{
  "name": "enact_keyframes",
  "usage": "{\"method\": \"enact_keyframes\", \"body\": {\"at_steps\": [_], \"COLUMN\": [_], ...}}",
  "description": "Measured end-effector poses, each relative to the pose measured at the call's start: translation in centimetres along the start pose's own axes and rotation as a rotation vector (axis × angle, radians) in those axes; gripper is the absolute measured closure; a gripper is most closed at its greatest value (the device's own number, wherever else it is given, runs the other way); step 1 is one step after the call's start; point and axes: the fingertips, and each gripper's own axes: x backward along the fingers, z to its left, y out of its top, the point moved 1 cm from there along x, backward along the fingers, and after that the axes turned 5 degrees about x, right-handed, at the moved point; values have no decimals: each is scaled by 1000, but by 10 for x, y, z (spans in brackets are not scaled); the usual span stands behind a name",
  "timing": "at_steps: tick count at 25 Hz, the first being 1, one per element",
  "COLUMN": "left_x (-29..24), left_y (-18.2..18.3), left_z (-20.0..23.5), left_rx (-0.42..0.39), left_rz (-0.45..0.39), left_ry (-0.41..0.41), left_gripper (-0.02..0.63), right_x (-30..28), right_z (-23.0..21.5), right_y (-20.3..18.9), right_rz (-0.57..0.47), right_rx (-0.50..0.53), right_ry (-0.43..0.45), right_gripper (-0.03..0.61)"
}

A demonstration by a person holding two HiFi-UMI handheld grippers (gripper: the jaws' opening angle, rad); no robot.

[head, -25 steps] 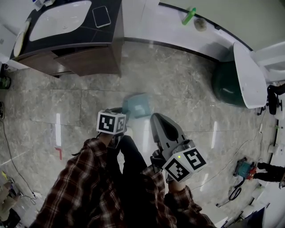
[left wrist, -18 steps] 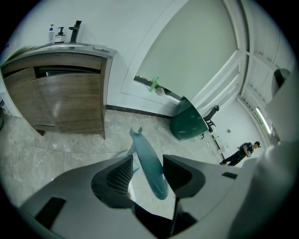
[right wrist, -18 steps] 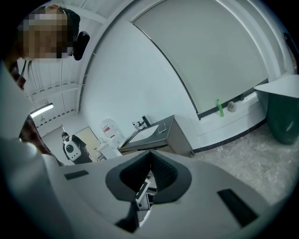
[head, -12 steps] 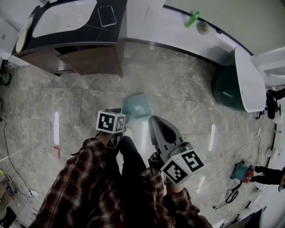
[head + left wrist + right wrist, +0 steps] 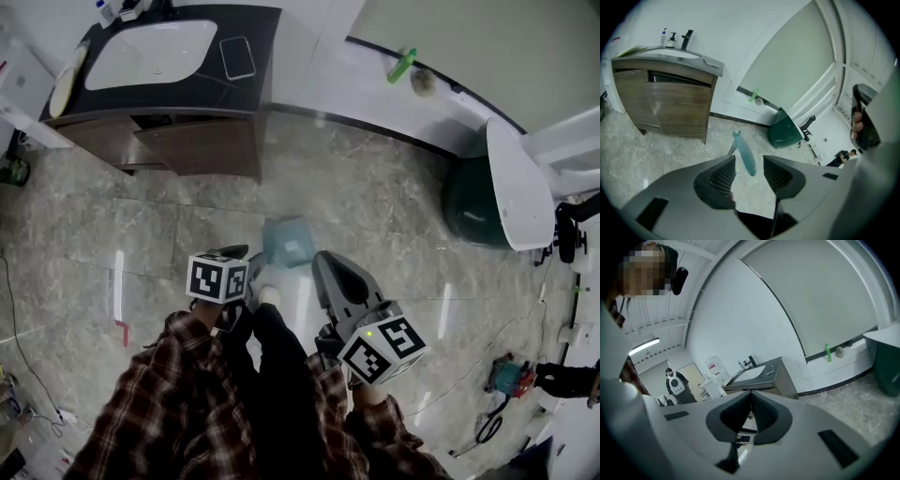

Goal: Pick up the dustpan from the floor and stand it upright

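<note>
The teal dustpan (image 5: 288, 242) stands upright on the marble floor just ahead of my hands. In the left gripper view the dustpan (image 5: 744, 152) shows edge-on, its grey handle slanting off to the left. My left gripper (image 5: 253, 270) sits just behind it, and its jaws have just been opening. They now stand wide apart (image 5: 749, 161). The pan shows through the gap, beyond the tips, and neither pad presses on it. My right gripper (image 5: 330, 261) hovers to the right of the pan. Its tips (image 5: 750, 397) meet, with nothing between them.
A wooden vanity (image 5: 197, 141) with a white sink and a phone (image 5: 237, 57) stands at the far left. A dark green bin (image 5: 476, 192) with a white lid stands far right. A green bottle (image 5: 401, 66) lies on the ledge, and cables and a tool (image 5: 511, 375) lie at the right.
My left gripper has drawn back from the dustpan toward the person and to the left. The dustpan stays standing where it was. The right gripper has shifted only slightly.
</note>
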Motion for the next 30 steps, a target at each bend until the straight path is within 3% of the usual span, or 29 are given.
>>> {"method": "enact_keyframes", "body": {"at_steps": [8,13,15,17,21,30], "left_x": [87,149,170,188,211,224], "left_y": [59,106,118,122,123,127], "left_z": [-61,-118,-140,-159,-184,-210], "left_rx": [-87,-252,-327,-370,-372,-450], "left_rz": [-242,-405,-457,-493,-550,-593], "left_ry": [-155,-226,-232,-244,-281,-254], "left_gripper": [428,431,463,500,597,601], "right_x": [-1,0,1,5,17,32], "right_z": [27,43,48,54,59,57], "right_y": [28,56,68,78,91,97], "right_rz": [-7,-49,-77,-109,-135,-132], "right_rx": [119,186,200,202,230,264], "right_ry": [25,53,64,77,87,96], "right_gripper": [566,566,566,566,566,568]}}
